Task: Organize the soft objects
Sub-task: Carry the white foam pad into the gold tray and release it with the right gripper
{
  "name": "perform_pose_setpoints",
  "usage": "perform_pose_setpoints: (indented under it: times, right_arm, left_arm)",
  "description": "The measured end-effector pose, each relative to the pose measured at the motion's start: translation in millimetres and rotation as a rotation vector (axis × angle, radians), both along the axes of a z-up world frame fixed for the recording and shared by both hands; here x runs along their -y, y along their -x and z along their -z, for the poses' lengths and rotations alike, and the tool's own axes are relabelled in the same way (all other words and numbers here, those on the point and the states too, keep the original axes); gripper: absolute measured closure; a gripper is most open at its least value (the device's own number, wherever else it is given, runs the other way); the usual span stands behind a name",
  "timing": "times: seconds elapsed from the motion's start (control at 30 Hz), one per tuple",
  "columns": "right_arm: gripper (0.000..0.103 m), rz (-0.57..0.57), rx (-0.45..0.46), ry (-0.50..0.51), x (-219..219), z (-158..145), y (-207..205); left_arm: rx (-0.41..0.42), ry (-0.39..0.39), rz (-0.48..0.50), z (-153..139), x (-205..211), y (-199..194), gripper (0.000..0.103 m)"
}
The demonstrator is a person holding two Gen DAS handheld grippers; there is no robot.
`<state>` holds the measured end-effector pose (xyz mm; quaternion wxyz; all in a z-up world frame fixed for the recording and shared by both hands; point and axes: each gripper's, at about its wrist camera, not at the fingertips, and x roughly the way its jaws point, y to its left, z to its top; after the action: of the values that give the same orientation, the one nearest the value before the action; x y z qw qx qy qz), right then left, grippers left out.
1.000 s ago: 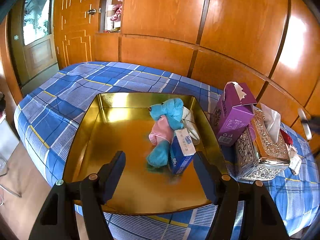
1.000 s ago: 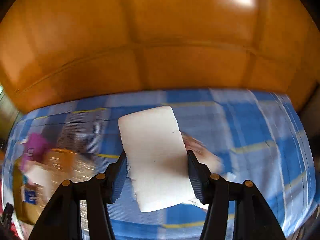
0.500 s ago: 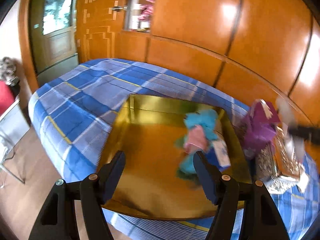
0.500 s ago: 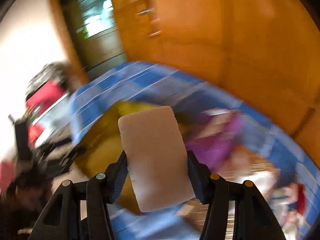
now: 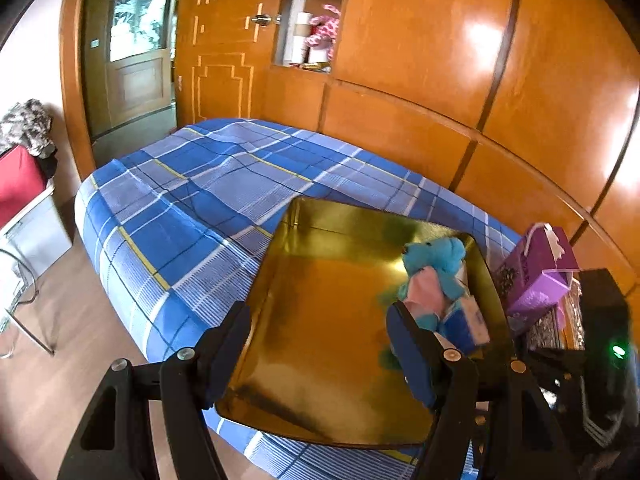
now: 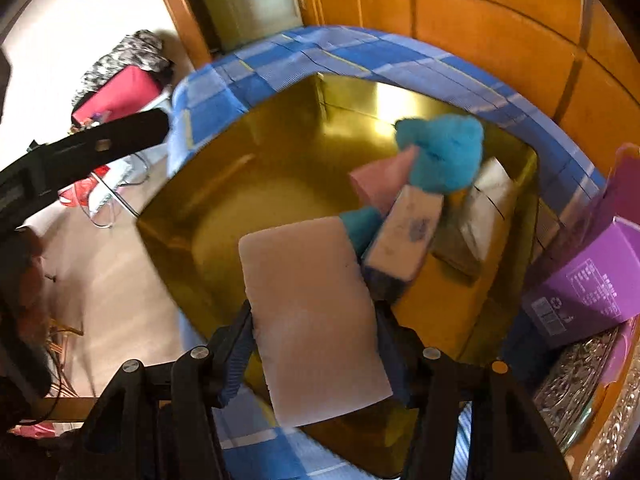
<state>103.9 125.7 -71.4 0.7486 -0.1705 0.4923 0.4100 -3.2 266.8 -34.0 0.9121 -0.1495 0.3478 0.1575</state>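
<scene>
My left gripper [image 5: 316, 344] hangs empty, jaws apart, over the gold tray's [image 5: 320, 272] near edge; the blue plush toy [image 5: 434, 276] lies ahead-right. My right gripper [image 6: 314, 344], nearer, clamps the white sponge pad [image 6: 312, 316] lengthwise above the tray [image 6: 280, 168]; a second ago it was over bare bedsheet, and its jaws have just eased wider.

Glossy orange wood panelling [image 5: 420, 40] rises right behind the bed [image 5: 208, 184] with its blue plaid cover, catching bright glare. Left of the bed stands a panelled door [image 5: 136, 60] with frosted glass. Pale wood floor [image 5: 60, 360] runs below the bed's near edge; a white wall [image 6: 80, 12] lies beyond the door
</scene>
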Motion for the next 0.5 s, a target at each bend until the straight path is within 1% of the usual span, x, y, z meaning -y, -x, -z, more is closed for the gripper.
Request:
perform_pose_setpoints:
  times: [0.03,0.1,0.23,0.33,0.5]
  right_arm:
    - [0.041,0.009,0.010,0.018,1.6,1.8,-1.1]
    - [0.040,0.015,0.020,0.035,1.1,6.6,-2.3]
    - [0.037,0.018,0.033,0.068,3.4,13.1,0.9]
    - [0.032,0.049,0.039,0.045,11.1,11.0,4.1]
    - [0.032,0.108,0.072,-0.014,28.4,-4.9,14.0]
  left_arm:
    - [-0.002,-0.003,0.006,0.1,2.1,-0.9,0.032]
    - [-0.004,-0.012,0.017,0.5,7.1,-1.4,0.030]
    - [-0.002,-0.021,0.032,0.3,13.5,-2.2,0.029]
    - [0.004,-0.034,0.040,-2.2,18.2,-1.5,0.029]
    - [0.022,-0.056,0.056,-7.3,26.0,0.3,0.029]
